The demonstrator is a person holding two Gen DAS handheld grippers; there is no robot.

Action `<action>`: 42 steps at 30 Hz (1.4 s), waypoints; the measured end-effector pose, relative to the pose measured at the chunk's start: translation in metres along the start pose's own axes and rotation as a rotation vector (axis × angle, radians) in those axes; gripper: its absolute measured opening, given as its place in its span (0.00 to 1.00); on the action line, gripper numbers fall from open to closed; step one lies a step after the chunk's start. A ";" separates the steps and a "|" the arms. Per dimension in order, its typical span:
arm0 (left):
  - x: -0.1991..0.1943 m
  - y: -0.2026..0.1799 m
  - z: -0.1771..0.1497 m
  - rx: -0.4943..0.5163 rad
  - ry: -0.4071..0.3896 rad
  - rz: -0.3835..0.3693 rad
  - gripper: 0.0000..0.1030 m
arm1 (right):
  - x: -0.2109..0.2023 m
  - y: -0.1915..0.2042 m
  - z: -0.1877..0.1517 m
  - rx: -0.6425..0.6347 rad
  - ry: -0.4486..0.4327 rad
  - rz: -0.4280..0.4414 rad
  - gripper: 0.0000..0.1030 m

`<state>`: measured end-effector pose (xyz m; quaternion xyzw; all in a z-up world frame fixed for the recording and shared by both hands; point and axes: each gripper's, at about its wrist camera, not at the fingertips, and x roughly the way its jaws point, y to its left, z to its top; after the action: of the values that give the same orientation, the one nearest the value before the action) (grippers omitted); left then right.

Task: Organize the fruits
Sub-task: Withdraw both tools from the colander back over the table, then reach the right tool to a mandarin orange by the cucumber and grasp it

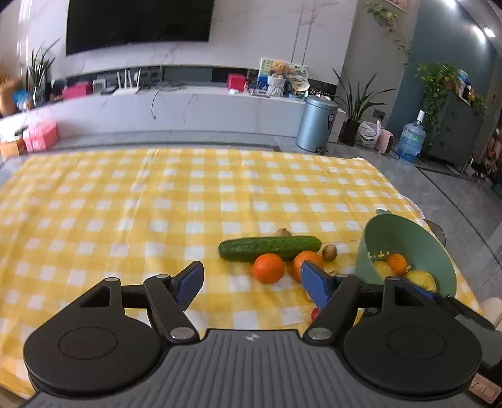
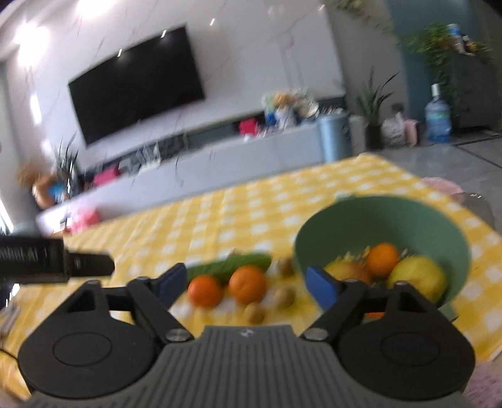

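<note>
Green bowl (image 2: 381,219) of citrus, both tongs (image 1: 251,282) (image 2: 248,284) agape and empty, side-label writing blurred

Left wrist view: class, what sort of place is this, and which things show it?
Most likely a home living room: a wall-mounted television above a long low cabinet, potted houseplants, and a table under a yellow checked cloth.

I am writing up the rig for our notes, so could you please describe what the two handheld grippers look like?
Both look alike. The left gripper and the right gripper each have a ribbed grey body bearing a small round logo, two round black discs, black linkage arms with silver pivot pins, and two fingers with blue pads. No cables, hands or sleeves are visible.
</note>
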<state>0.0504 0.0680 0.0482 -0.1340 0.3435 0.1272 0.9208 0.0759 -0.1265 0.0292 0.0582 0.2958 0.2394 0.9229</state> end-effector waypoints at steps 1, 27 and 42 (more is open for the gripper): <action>0.003 0.005 -0.002 -0.009 0.008 -0.011 0.81 | 0.005 0.003 -0.001 -0.017 0.026 0.005 0.69; 0.066 0.073 -0.014 -0.099 0.062 0.006 0.81 | 0.101 0.023 0.018 0.208 0.351 -0.143 0.37; 0.087 0.092 -0.027 -0.181 0.176 -0.011 0.81 | 0.158 0.045 0.032 0.030 0.385 -0.274 0.48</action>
<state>0.0678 0.1576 -0.0442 -0.2289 0.4096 0.1403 0.8719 0.1881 -0.0106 -0.0149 -0.0155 0.4752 0.1139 0.8723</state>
